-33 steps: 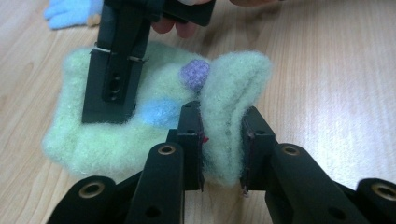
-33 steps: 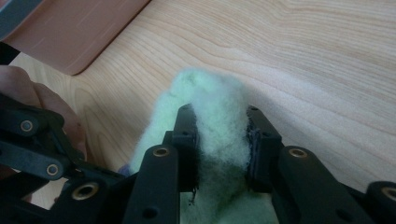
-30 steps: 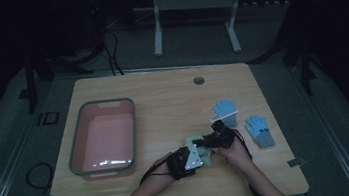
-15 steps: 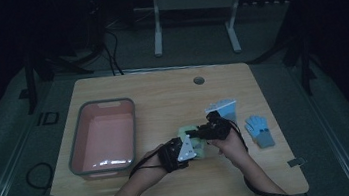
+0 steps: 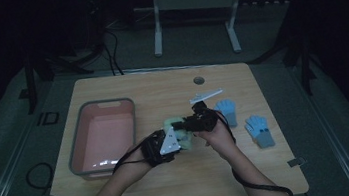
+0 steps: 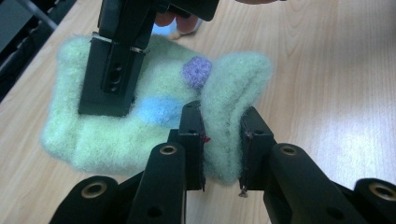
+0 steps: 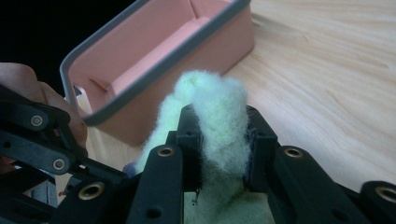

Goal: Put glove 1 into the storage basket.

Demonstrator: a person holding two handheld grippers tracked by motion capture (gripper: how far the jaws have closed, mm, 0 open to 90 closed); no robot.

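High view: left gripper (image 5: pixel 175 137) and right gripper (image 5: pixel 178 125) meet over green glove (image 5: pixel 185 136) mid-table, beside pink bin (image 5: pixel 80 120), likely its destination.
Left gripper view: jaws clamped on fuzzy edge.
Right gripper view: jaws pinching opposite end, sharing load.

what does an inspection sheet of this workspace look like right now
surface: wooden table, bare wood around the items
job's things: fuzzy green glove with a purple and a blue patch, pinched at two folds
clutter: pink bin left of the hands; two blue gloves on the right
grippers: left gripper shut on the glove; right gripper shut on the glove
cables: black cable trails from the right gripper
surroundings: dark floor, white stand beyond the table
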